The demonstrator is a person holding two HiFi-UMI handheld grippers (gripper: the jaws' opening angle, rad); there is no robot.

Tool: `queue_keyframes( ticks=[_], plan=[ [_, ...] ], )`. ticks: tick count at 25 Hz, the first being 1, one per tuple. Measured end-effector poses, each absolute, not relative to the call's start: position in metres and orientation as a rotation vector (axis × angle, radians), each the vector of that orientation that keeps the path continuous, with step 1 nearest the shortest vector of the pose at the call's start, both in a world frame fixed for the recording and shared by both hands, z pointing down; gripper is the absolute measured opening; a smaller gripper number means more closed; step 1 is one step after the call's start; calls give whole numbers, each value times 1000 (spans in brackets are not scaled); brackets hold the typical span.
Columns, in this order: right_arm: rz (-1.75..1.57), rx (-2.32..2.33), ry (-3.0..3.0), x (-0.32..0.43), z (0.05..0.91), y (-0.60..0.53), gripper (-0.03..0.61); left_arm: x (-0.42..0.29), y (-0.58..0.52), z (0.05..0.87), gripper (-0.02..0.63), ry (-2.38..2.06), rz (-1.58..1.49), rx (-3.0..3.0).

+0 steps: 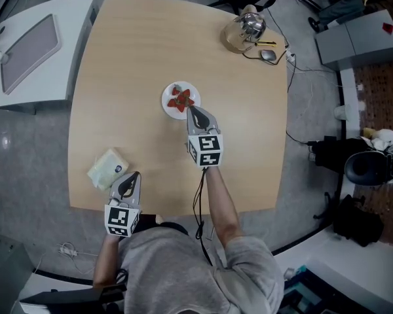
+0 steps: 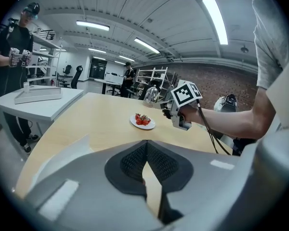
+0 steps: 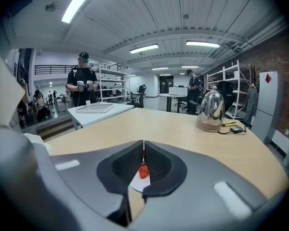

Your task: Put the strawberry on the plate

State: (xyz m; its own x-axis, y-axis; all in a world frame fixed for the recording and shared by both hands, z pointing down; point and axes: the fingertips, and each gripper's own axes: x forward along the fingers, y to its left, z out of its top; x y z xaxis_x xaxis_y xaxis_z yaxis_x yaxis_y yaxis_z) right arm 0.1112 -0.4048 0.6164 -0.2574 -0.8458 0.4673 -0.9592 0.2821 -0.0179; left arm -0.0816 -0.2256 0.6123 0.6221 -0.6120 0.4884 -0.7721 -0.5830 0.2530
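Observation:
A small white plate (image 1: pixel 168 108) lies in the middle of the wooden table (image 1: pixel 131 64) with red strawberries (image 1: pixel 181 99) on it. My right gripper (image 1: pixel 191 108) is shut, and its tips hang over the plate's near right rim. In the right gripper view the jaws (image 3: pixel 143 150) meet, and a strawberry (image 3: pixel 143 171) and a bit of the plate (image 3: pixel 137 182) show through the gap below them; nothing is held. My left gripper (image 1: pixel 128 183) is shut and empty at the table's near left edge. In the left gripper view the plate (image 2: pixel 150 125) and the right gripper (image 2: pixel 164 111) lie ahead.
A pale yellow packet (image 1: pixel 107 169) lies just left of the left gripper. A metal kettle (image 1: pixel 249 26) and a mouse (image 1: pixel 268 55) with cables sit at the far right corner. A white side table (image 1: pixel 33 51) with a tray stands left. People stand in the background.

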Motion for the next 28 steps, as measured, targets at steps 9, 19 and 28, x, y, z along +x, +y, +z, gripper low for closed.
queue_keyframes(
  ticks=[9,19,28],
  plan=[
    [392,1684,-2205,117,581,-357,8,-75,-198,592,20,-1070,485,2502],
    [384,1747,-2220,127,553,-302,6,-70,-161,570,20,-1053,469,2586],
    [383,1809,-2220,130,533,-238,6,-70,-120,555,20,-1027,444,2623]
  ],
)
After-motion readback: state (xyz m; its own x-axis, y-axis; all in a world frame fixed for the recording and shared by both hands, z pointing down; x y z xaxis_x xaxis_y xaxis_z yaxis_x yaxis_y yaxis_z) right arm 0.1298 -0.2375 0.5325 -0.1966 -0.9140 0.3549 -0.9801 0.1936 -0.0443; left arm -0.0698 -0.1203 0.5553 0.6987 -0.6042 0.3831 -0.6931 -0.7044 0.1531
